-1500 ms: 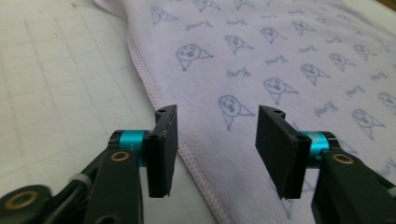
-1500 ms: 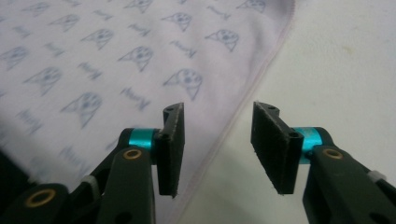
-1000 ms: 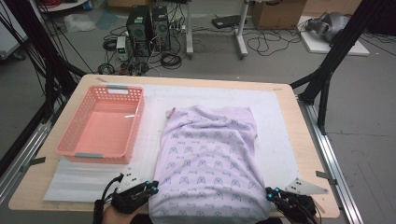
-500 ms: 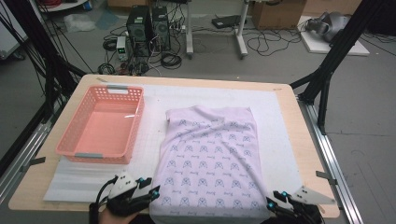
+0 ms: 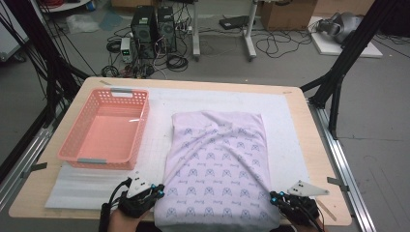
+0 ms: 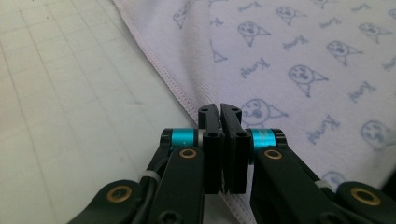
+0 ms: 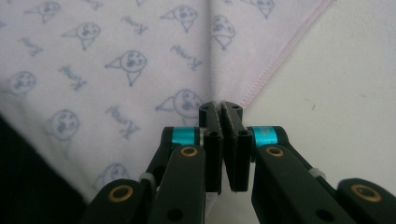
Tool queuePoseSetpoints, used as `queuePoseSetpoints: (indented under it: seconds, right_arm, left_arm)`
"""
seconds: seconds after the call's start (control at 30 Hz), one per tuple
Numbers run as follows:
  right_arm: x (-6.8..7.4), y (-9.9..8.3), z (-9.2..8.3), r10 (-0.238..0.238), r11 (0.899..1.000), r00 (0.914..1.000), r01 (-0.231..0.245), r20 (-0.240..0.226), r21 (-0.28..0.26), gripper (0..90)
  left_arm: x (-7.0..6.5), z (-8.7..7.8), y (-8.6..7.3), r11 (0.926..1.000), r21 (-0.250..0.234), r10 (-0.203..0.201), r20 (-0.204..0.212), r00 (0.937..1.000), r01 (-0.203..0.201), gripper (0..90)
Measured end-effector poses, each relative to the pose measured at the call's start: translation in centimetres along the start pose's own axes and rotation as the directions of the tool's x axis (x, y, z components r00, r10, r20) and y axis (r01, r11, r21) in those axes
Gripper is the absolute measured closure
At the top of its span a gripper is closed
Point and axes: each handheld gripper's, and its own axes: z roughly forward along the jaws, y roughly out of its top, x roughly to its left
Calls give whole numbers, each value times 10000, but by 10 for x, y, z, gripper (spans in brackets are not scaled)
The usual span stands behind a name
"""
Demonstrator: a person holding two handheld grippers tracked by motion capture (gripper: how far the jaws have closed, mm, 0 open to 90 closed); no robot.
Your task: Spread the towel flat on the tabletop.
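Cloth (image 5: 218, 169) lies flat on the white mat (image 5: 154, 145) in the middle of the counter (image 5: 309, 145), its near edge hanging just over the counter's front edge. Left of it stands a pink basket (image 5: 104, 129), near but not touching; a strip of bare mat runs between them. To the right of the cloth the mat and counter lie bare out to the side edge.

The left tool (image 5: 157, 191) has just closed, and its jaws are clamped on the cloth's stitched hem at the near left corner, as the left gripper view shows (image 6: 223, 109). The right tool (image 5: 275, 197) has likewise just closed on the hem at the near right corner (image 7: 221, 106).

The cloth is pale lilac, printed with small blue cartoon faces and lettering, with creases fanning from its far edge.
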Motion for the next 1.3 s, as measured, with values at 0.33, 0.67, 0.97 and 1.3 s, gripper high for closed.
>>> queuePoseSetpoints:
  seconds: [0.33,0.67,0.97,1.3]
  right_arm:
    - [15,-20,-31,-82,10000,9973,84,-729,27,672]
    - [-16,19,7,820,9930,9948,-763,605,-904,563]
    - [-36,34,42,1057,9932,9891,-1000,1027,-593,600]
    - [-64,39,39,374,9992,9993,-375,57,155,880]
  left_arm:
    - [-7,-26,-12,9992,-393,118,651,9978,-93,586]
    - [21,25,37,9967,-682,-404,437,9982,433,524]
    - [40,67,51,9953,193,-935,-485,9944,945,618]
    - [44,55,43,9974,157,-670,-1509,9863,701,876]
